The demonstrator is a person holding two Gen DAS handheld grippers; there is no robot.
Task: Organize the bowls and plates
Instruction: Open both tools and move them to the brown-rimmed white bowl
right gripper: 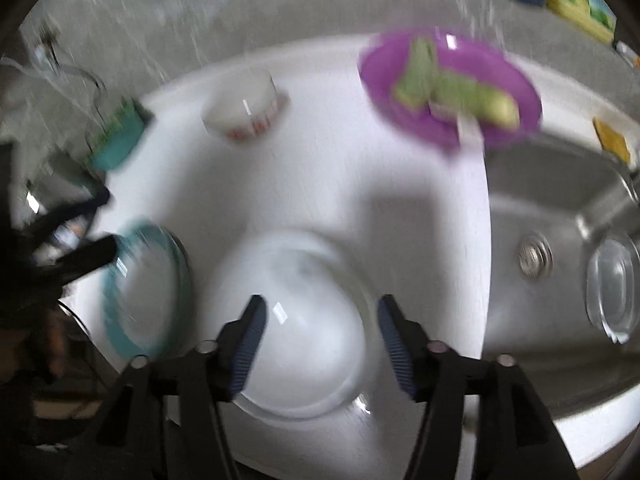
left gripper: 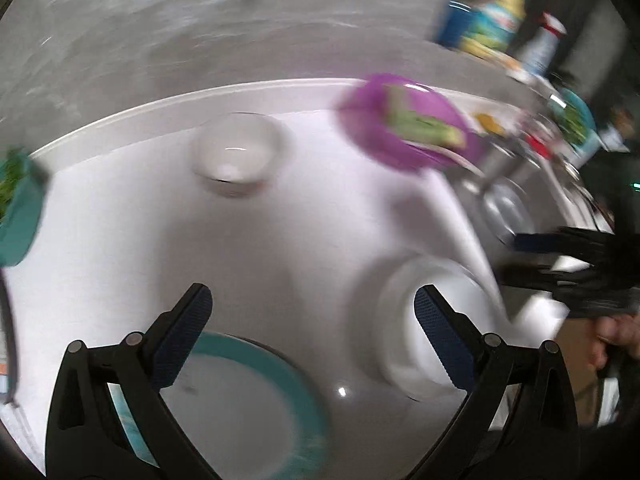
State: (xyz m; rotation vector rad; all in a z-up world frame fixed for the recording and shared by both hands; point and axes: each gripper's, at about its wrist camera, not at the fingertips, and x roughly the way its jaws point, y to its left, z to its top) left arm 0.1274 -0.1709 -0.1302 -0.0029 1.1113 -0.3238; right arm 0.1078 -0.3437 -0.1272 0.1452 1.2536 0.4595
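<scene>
In the left wrist view my left gripper (left gripper: 314,320) is open and empty above the white counter (left gripper: 120,208). A teal-rimmed white plate (left gripper: 240,400) lies under it, and a white bowl (left gripper: 424,320) sits behind its right finger. My right gripper (right gripper: 320,332) is open over that same white bowl (right gripper: 296,320), with its pads off the bowl's surface. The teal-rimmed plate (right gripper: 144,292) lies left of the bowl. Farther back stand a small white bowl (right gripper: 244,108) and a purple plate (right gripper: 448,88) carrying a green cloth. All of it is blurred.
A steel sink (right gripper: 560,208) to the right holds a glass container (right gripper: 612,288), with a yellow sponge (right gripper: 612,140) on its rim. A teal dish with greens (right gripper: 116,140) sits at the counter's left. Bottles (left gripper: 488,12) line the back wall.
</scene>
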